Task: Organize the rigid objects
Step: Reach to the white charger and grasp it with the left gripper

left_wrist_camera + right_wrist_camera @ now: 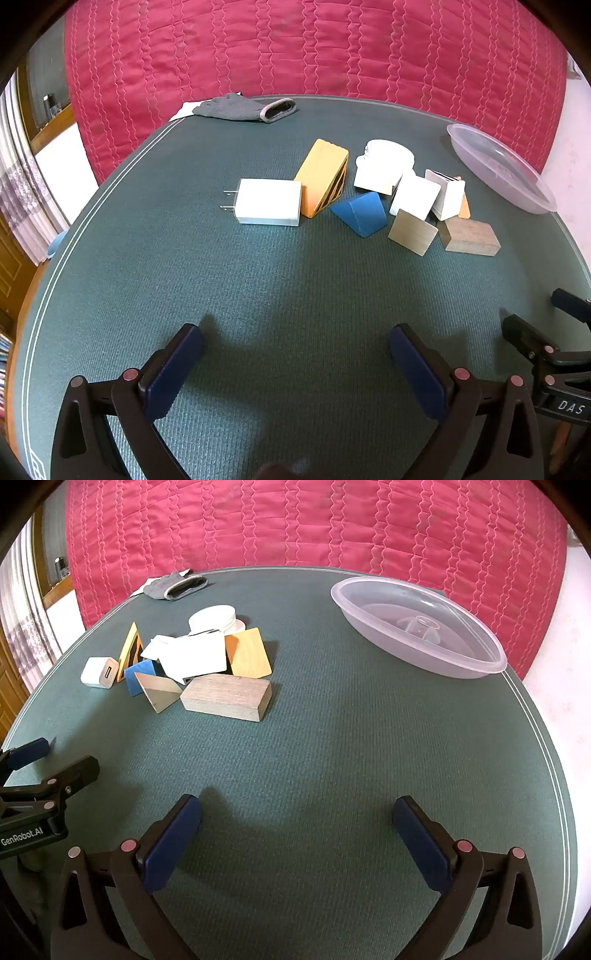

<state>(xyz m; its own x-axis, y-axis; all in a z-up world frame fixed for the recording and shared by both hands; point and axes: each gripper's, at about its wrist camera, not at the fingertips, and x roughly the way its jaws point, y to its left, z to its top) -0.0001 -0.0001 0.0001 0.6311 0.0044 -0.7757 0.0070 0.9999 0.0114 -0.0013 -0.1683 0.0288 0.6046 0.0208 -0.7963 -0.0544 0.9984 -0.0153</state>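
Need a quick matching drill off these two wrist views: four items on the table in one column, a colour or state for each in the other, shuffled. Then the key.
Column 1
1. wedge block
2. plastic bowl
3. glove
4. left gripper

Column 2
A. grey, lying at the far edge of the table
B. blue
C. jaws open, nothing between them
D. clear, with none of the blocks in it

Pairs: 1-B, 2-D, 3-A, 4-C
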